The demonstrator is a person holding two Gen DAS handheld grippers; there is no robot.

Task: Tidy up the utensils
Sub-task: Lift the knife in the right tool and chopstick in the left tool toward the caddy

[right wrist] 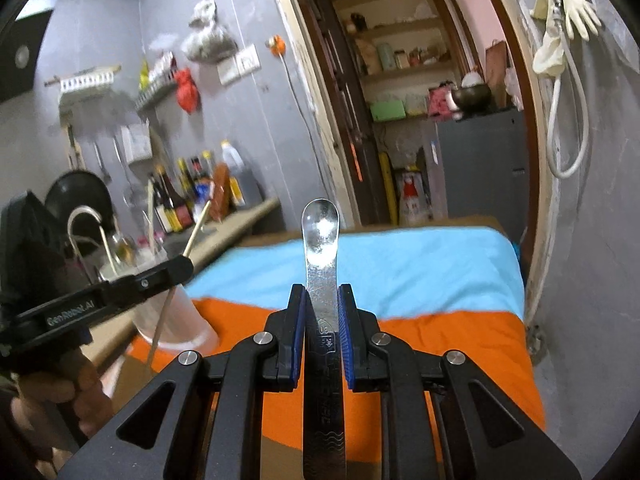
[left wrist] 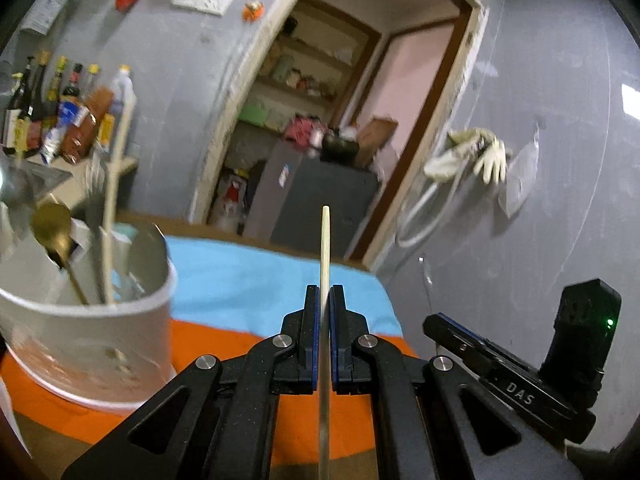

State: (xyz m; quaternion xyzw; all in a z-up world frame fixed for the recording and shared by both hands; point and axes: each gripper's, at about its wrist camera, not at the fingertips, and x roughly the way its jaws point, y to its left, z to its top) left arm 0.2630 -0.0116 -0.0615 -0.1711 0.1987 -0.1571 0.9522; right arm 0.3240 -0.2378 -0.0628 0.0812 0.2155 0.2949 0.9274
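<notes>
My left gripper [left wrist: 324, 292] is shut on a wooden chopstick [left wrist: 325, 248] that points up and forward above the table. A white utensil holder [left wrist: 92, 320] stands to its left, holding a gold spoon [left wrist: 52, 228] and a wooden chopstick [left wrist: 114, 200]. My right gripper [right wrist: 322, 294] is shut on a steel spoon [right wrist: 321, 236], bowl end forward, over the orange and blue cloth [right wrist: 440, 280]. The left gripper [right wrist: 176, 270] with its chopstick [right wrist: 198, 224] shows at the left of the right wrist view, next to the holder [right wrist: 172, 320]. The right gripper [left wrist: 456, 332] shows at the right of the left wrist view.
The table carries an orange cloth [left wrist: 224, 352] and a blue cloth [left wrist: 256, 276]. A counter with sauce bottles [left wrist: 60, 112] lies behind the holder. A doorway with shelves and a grey cabinet [left wrist: 320, 196] is ahead. A grey wall with hanging gloves [left wrist: 476, 152] is at right.
</notes>
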